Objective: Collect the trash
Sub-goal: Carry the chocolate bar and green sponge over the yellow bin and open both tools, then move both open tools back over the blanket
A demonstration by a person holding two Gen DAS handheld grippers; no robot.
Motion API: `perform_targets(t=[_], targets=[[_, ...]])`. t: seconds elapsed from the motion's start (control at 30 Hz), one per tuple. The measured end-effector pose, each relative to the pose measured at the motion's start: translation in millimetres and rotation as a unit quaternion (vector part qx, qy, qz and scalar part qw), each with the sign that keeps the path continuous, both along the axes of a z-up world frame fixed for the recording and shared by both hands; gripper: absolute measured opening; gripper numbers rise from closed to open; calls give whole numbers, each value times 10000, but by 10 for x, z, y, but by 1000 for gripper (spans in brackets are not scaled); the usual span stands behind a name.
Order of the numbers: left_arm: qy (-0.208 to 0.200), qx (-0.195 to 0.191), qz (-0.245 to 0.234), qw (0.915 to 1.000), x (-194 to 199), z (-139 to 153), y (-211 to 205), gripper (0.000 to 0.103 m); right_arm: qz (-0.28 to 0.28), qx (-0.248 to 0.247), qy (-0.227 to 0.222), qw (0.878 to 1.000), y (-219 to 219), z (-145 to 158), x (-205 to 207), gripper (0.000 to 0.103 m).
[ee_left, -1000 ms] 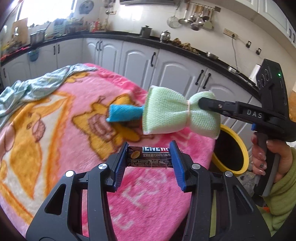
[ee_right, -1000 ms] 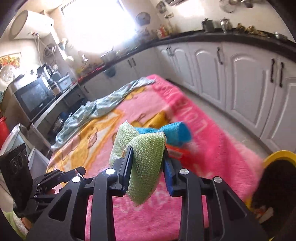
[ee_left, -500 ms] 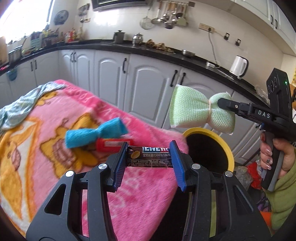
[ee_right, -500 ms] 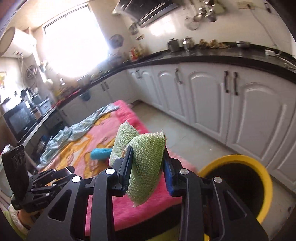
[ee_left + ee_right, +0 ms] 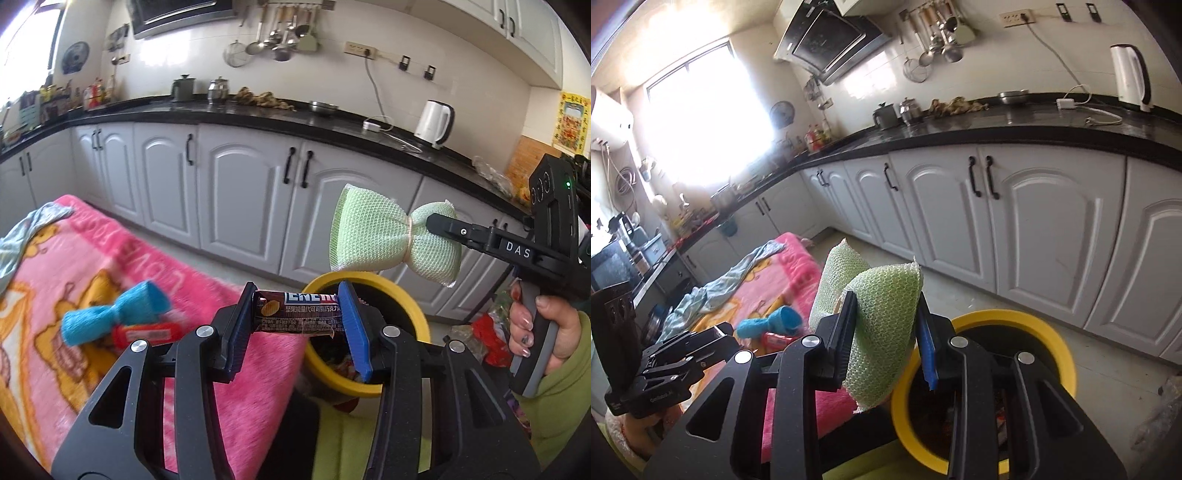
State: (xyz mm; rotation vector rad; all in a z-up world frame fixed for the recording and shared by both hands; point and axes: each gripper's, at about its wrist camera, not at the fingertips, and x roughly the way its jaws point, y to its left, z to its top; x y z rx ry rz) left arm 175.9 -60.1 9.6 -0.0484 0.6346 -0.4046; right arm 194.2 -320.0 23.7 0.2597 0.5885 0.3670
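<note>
Harsh blown-out glare from the window (image 5: pixel 701 122), bright daylight elsewhere, fisheye-bent edges, slight blur on the blanket (image 5: pixel 55 350).

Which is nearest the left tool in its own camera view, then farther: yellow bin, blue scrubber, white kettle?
1. Yellow bin: just beyond the left tool.
2. Blue scrubber: left, on the pink blanket.
3. White kettle: on the far counter.

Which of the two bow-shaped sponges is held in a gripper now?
The green sponge: the right gripper clamps one end, above the yellow bin. The blue sponge lies free on the pink blanket.
</note>
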Motion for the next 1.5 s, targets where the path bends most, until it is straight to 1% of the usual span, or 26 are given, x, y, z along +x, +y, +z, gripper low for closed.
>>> perform_targets(t=[0.23, 0.37, 0.4, 0.5, 0.6, 0.67, 0.7, 0.73, 0.77, 0.8, 0.83, 0.87, 0.9, 0.93, 1.0, 1.03, 1.07, 1.27, 1.33, 1.37, 1.5], targets=[[44, -18, -297, 9995, 141, -85, -379, 38, -440, -224, -49, 9988, -279, -48, -95, 30], [158, -79, -471, 9987, 258, -217, -592, 38, -729, -724, 50, 9947, -385, -182, -99, 31], [228, -94, -506, 9984, 307, -277, -652, 39, -768, -753, 115, 9941, -414, -229, -93, 31], [410, -58, -587, 9974, 429, -458, -802, 39, -870, -645, 462, 9930, -547, -428, -25, 32], [587, -76, -657, 9961, 549, -621, -922, 39, -963, -454, 689, 9919, -648, -584, 26, 36], [675, -122, -679, 9953, 618, -687, -974, 43, -1084, -312, 793, 9905, -731, -658, 77, 43], [756, -162, -720, 9944, 673, -741, -1016, 47, -1163, -262, 816, 9895, -769, -687, 89, 53], [788, -165, -710, 9942, 697, -774, -1035, 57, -1206, -221, 829, 9890, -794, -701, 94, 58], [811, -154, -697, 9942, 718, -802, -1040, 63, -1254, -160, 858, 9883, -824, -719, 105, 58], [850, -122, -667, 9941, 746, -836, -1045, 64, -1268, -119, 881, 9879, -845, -735, 111, 58], [883, -114, -622, 9941, 769, -863, -1030, 68, -1267, -110, 879, 9880, -852, -740, 115, 58], [899, -122, -583, 9942, 781, -874, -1008, 76, -1269, -106, 876, 9880, -851, -740, 119, 58], [901, -124, -498, 9946, 795, -888, -954, 80, -1269, -99, 873, 9880, -841, -740, 129, 60], [872, -104, -426, 9952, 798, -883, -902, 83, -1244, -77, 864, 9884, -817, -745, 133, 62], [788, -58, -243, 9966, 806, -860, -767, 85, -1135, -62, 856, 9898, -757, -740, 178, 62], [753, -47, -133, 9971, 809, -846, -677, 89, -1022, -82, 848, 9911, -676, -738, 193, 63], [743, -41, -39, 9972, 819, -833, -600, 91, -924, -109, 835, 9922, -613, -725, 205, 64], [606, -31, 649, 9960, 780, -686, 54, 92, -62, -329, 672, 9972, 7, -667, 278, 68], [554, -52, 881, 9946, 733, -647, 304, 92, 177, -390, 642, 9970, 195, -653, 305, 68], [558, -71, 964, 9938, 722, -642, 393, 92, 348, -434, 641, 9964, 330, -661, 324, 68], [629, -213, 1382, 9882, 668, -645, 814, 92, 711, -546, 704, 9935, 672, -687, 390, 69]])
